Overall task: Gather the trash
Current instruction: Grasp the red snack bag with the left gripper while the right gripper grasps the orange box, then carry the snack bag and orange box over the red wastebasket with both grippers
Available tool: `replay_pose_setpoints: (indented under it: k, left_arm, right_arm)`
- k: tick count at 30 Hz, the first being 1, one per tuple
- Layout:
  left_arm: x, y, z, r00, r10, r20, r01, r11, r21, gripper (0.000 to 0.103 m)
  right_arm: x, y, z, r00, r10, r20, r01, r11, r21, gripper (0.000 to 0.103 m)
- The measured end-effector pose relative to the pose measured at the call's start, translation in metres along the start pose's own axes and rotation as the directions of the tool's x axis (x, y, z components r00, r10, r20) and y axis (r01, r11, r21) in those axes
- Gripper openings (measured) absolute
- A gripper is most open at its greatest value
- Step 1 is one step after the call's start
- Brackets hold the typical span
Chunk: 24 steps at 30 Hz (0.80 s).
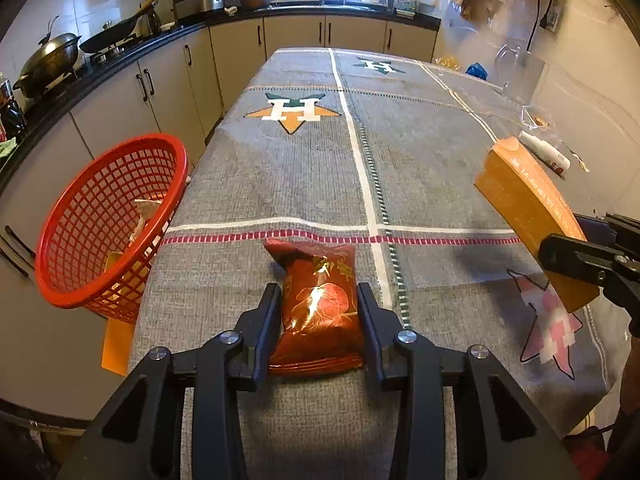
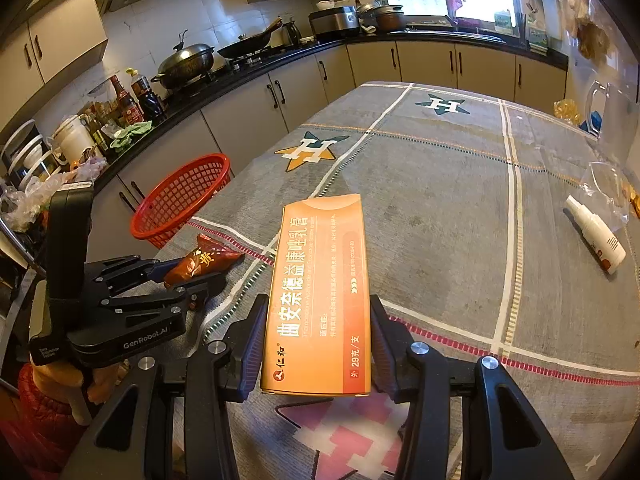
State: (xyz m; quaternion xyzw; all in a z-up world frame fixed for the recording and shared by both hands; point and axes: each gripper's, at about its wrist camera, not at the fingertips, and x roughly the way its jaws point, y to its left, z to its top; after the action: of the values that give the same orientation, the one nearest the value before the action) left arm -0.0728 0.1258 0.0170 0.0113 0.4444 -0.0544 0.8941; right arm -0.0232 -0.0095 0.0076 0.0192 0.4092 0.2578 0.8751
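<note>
Counting two tongs: left, right. One red snack packet, one orange box, one red basket, one white spray bottle. One desk, three whole star logos plus a pink one.

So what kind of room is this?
Most likely a home kitchen. A wok sits on the stove along the black counter, sauce bottles stand beside it, and cupboards run underneath.

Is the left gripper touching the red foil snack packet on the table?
Touching. In the left wrist view both pads of the left gripper press the sides of the red foil snack packet.
</note>
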Motion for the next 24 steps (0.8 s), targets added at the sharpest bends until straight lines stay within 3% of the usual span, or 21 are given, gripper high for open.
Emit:
replay_pose_setpoints:
  k: [11, 24]
  left_arm:
    - [-0.027, 0.015, 0.012, 0.994, -0.001, 0.11, 0.007, 0.999, -0.05, 0.034]
    - [-0.064, 0.08, 0.031, 0.976, 0.079, 0.204, -0.049, 0.988, -0.146, 0.034]
  right_arm:
    - [0.0, 0.011, 0.009, 1.0, 0.01, 0.001, -0.01, 1.0, -0.014, 0.051]
    - [0.018, 0.065, 0.06, 0.995, 0.103, -0.005, -0.103, 0.989, -0.104, 0.051]
